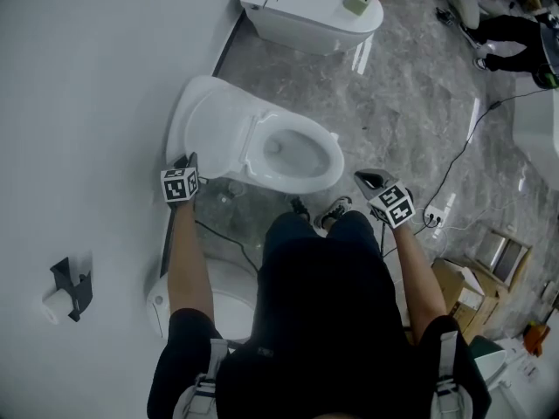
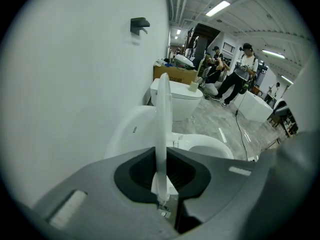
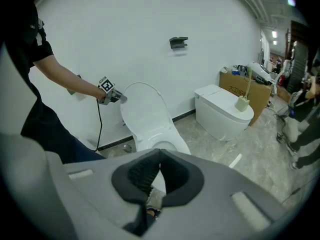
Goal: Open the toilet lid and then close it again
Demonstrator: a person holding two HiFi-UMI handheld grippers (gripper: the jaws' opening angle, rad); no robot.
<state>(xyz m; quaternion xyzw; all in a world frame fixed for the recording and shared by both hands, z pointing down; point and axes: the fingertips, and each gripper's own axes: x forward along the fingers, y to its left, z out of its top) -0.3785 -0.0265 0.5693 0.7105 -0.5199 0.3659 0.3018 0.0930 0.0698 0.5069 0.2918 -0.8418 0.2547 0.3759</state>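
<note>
Above the bowl (image 1: 299,154), left gripper (image 1: 189,159) clamps the upright lid (image 1: 206,122) by its rim; stiff, smooth plastic, likely slippery. Right gripper (image 1: 368,180) is closed, empty.

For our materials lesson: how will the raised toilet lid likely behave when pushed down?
The toilet lid looks thin, glossy and hard, so it is probably stiff, fairly light and slippery. The left gripper pinches only its rim, so it might slip free. Standing near upright, it would likely swing down and could slam if released.
</note>
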